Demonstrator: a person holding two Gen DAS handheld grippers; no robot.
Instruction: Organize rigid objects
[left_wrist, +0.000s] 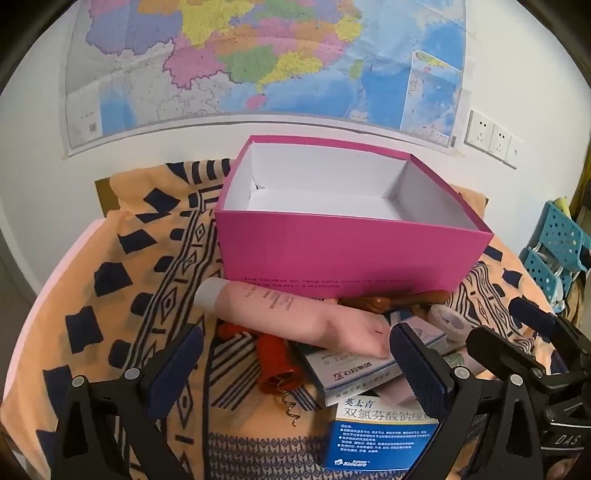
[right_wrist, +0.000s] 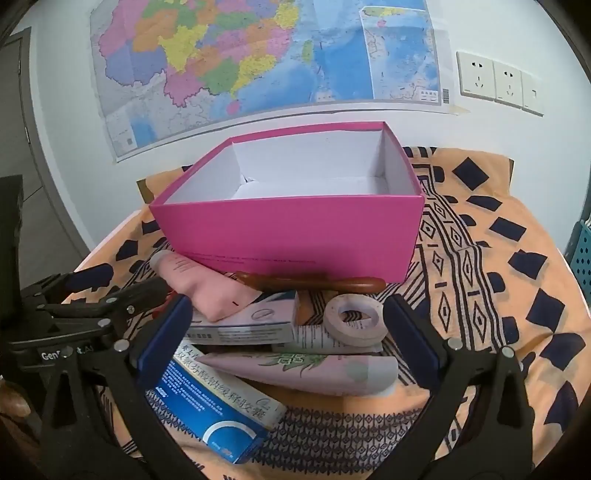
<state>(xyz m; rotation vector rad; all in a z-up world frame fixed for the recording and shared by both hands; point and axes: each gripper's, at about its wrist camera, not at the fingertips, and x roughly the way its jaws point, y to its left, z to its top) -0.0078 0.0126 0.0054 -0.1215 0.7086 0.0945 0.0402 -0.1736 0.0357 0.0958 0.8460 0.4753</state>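
Observation:
An empty pink box (left_wrist: 347, 254) (right_wrist: 295, 232) with a white inside stands on a patterned cloth. In front of it lies a heap: a pink tube (left_wrist: 295, 314) (right_wrist: 210, 288), a brown wooden piece (left_wrist: 391, 301) (right_wrist: 310, 282), a white tape roll (right_wrist: 356, 319) (left_wrist: 448, 319), a white-blue medicine box (left_wrist: 354, 369) (right_wrist: 243, 326), a blue medicine box (left_wrist: 380, 435) (right_wrist: 214, 410), a pale tube with a green print (right_wrist: 306, 369) and a red corkscrew (left_wrist: 277, 369). My left gripper (left_wrist: 295, 363) is open above the heap's left part. Open too, my right gripper (right_wrist: 288, 341) hangs over the heap. Neither holds anything.
A map (left_wrist: 258, 62) (right_wrist: 266, 59) and wall sockets (left_wrist: 491, 138) (right_wrist: 498, 81) are on the wall behind. A blue perforated rack (left_wrist: 557, 251) stands at the right of the table. The cloth (right_wrist: 498, 277) lies bare right of the heap.

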